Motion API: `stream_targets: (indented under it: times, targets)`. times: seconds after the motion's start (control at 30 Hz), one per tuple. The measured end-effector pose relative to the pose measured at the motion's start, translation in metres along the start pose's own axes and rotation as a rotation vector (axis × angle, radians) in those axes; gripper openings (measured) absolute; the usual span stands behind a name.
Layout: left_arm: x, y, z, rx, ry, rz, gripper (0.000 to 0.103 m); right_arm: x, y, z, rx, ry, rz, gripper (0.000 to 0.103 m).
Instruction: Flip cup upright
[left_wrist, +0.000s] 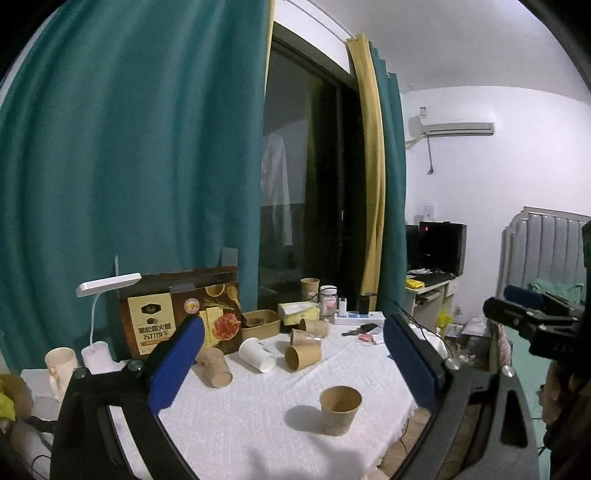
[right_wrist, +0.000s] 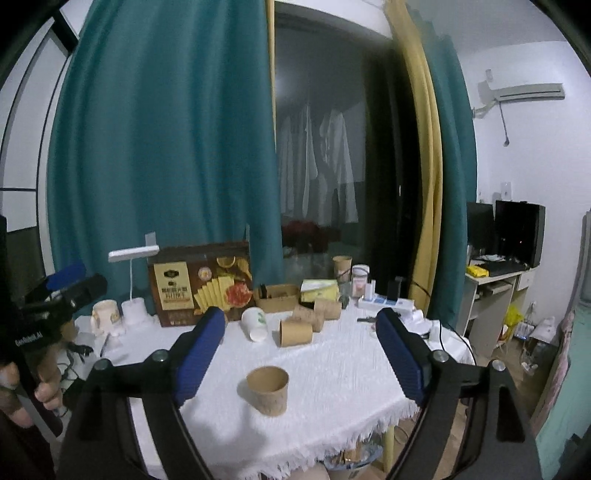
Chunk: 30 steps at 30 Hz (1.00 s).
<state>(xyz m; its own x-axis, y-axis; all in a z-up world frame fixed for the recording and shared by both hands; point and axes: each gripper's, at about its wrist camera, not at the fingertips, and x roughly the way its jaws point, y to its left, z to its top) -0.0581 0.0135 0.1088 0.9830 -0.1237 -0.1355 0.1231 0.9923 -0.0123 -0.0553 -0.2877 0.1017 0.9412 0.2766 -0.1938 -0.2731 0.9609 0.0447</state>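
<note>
A brown paper cup (left_wrist: 340, 410) (right_wrist: 269, 393) stands upright, mouth up, alone near the front of the white-clothed table (left_wrist: 258, 413) (right_wrist: 332, 369). Farther back lie several cups on their sides: a brown one (left_wrist: 214, 367), a white one (left_wrist: 256, 354) (right_wrist: 255, 323) and more brown ones (left_wrist: 303, 356) (right_wrist: 295, 332). My left gripper (left_wrist: 293, 325) is open above the table with nothing between its blue pads. My right gripper (right_wrist: 301, 315) is open too, also with nothing in it and well above the upright cup. Each gripper shows at the edge of the other's view.
Along the table's back stand a cracker box (left_wrist: 181, 314), a white desk lamp (left_wrist: 107, 284), a mug (left_wrist: 59, 365), a kraft tray (left_wrist: 260, 323), a tissue box (left_wrist: 297, 312), a jar and an upright paper cup (left_wrist: 309, 290). Teal curtains hang behind. A desk with monitor (right_wrist: 517, 236) stands right.
</note>
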Motion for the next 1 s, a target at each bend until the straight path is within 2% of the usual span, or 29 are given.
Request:
stream_targets:
  times: [0.13,0.37,0.57,1.0]
  targets:
    - [0.004,0.005,-0.004,-0.010,0.024,-0.005,0.098,0.011,0.003,0.000,0.003,0.021,0.006,0.083]
    - [0.013,0.009,-0.013,0.018,0.038,0.039,0.098,0.034,0.009,-0.013,0.006,0.078,0.022,0.083]
    - [0.023,0.012,-0.019,0.009,0.062,0.030,0.098,0.052,0.007,-0.024,0.015,0.116,0.028,0.083]
    - [0.027,0.015,-0.020,-0.012,0.064,0.021,0.098,0.057,0.005,-0.027,0.015,0.121,0.022,0.083]
